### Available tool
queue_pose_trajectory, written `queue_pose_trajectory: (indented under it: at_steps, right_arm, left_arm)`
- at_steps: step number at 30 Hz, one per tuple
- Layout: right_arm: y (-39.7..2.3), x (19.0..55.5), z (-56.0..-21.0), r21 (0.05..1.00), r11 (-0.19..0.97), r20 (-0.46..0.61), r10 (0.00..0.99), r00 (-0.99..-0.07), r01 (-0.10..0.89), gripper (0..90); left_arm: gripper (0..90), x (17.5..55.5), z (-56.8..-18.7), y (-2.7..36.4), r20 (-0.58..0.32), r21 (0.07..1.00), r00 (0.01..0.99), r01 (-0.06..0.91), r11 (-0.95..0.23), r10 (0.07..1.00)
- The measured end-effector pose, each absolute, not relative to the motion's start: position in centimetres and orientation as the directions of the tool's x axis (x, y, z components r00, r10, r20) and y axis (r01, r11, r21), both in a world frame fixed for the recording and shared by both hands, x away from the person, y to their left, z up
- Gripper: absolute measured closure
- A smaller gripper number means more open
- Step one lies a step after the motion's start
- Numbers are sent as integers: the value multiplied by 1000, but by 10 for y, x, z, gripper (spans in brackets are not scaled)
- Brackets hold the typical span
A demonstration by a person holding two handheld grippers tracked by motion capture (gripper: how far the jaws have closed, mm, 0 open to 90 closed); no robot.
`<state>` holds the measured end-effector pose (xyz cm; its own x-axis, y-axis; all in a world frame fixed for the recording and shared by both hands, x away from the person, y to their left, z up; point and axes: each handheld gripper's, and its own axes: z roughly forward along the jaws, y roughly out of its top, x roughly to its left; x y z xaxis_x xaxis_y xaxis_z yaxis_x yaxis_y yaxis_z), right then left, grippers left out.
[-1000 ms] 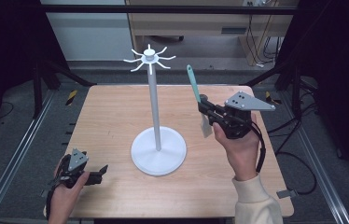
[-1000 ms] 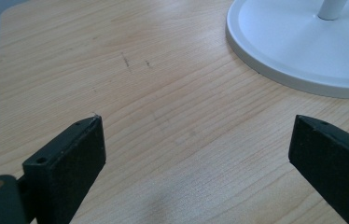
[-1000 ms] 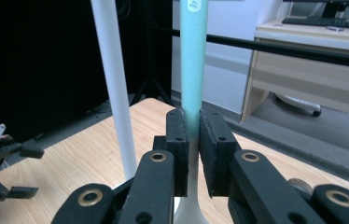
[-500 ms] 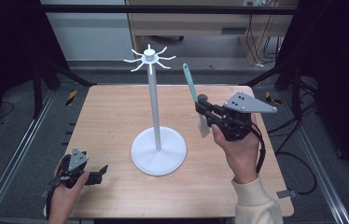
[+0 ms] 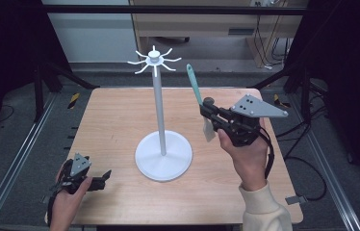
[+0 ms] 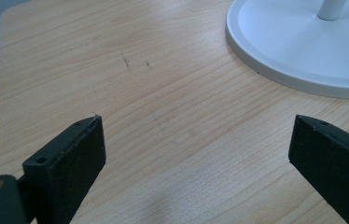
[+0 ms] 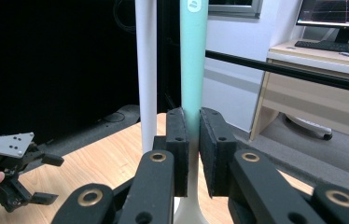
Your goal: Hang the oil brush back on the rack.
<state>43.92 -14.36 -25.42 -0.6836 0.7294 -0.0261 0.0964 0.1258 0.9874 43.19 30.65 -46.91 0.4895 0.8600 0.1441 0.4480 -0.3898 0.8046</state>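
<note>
At right of centre, the right claw (image 5: pixel 210 114) clenched a light, stiff teal spatula (image 5: pixel 195 87) at mid-handle, upright beside the hook stand (image 5: pixel 159 110); lower left, the left claw (image 5: pixel 102 177) rested released on the counter (image 5: pixel 115 115).

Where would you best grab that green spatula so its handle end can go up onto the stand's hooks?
Probably low on the handle, just above the pale blade, from the side. That is where the right tool holds the spatula now: the handle is slim and stands nearly upright, so its top stays free beside the stand for reaching the hooks.
</note>
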Motion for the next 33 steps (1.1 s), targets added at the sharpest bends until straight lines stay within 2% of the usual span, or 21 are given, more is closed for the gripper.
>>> queue_pose_trajectory:
  at_steps: [33]
  right_arm:
    - [-133,434,-250,987,145,-52,685,-727,66,826]
  left_arm:
    - [35,432,-469,307,145,805,488,448,-389,861]
